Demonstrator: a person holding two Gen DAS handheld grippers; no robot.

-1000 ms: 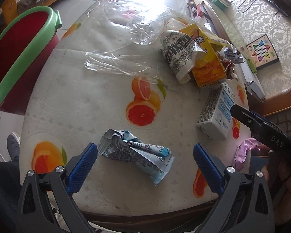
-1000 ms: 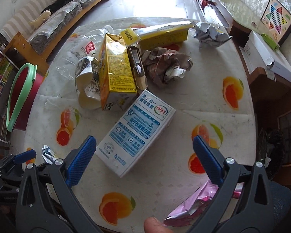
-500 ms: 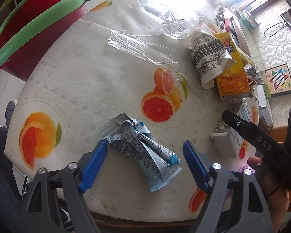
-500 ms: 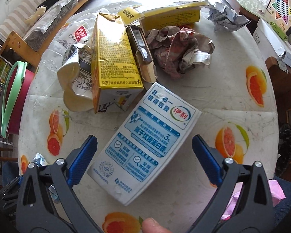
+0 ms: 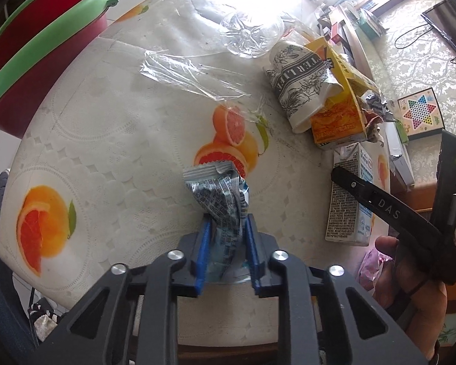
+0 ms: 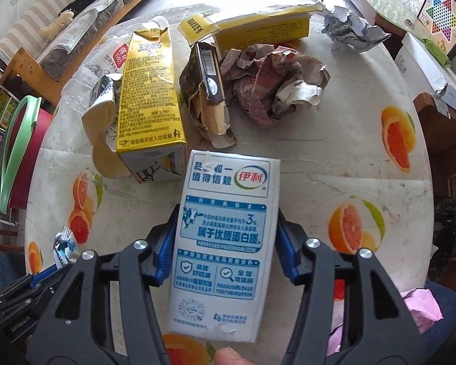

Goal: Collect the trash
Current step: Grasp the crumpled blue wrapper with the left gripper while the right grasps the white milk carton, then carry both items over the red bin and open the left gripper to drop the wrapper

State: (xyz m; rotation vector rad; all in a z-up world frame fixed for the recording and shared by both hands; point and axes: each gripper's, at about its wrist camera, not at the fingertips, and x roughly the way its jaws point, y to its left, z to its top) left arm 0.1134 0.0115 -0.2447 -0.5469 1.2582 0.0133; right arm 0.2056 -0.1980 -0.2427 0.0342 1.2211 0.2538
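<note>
My left gripper is shut on a crumpled silver-blue snack wrapper, which sticks up between the blue pads at the table's near edge. My right gripper is shut on a white and blue milk carton, gripped by its long sides; the carton also shows in the left wrist view. The red bucket with a green rim stands beyond the table's far left edge, and shows in the right wrist view too.
On the fruit-print tablecloth lie clear plastic film, a clear bottle, a printed paper cup, yellow cartons, crumpled paper and a grey wad. A pink wrapper lies at the near edge.
Both grippers moved forward and closed: the left on the snack wrapper, lifting its end, the right on the milk carton, which has turned to lie straight between the pads.
</note>
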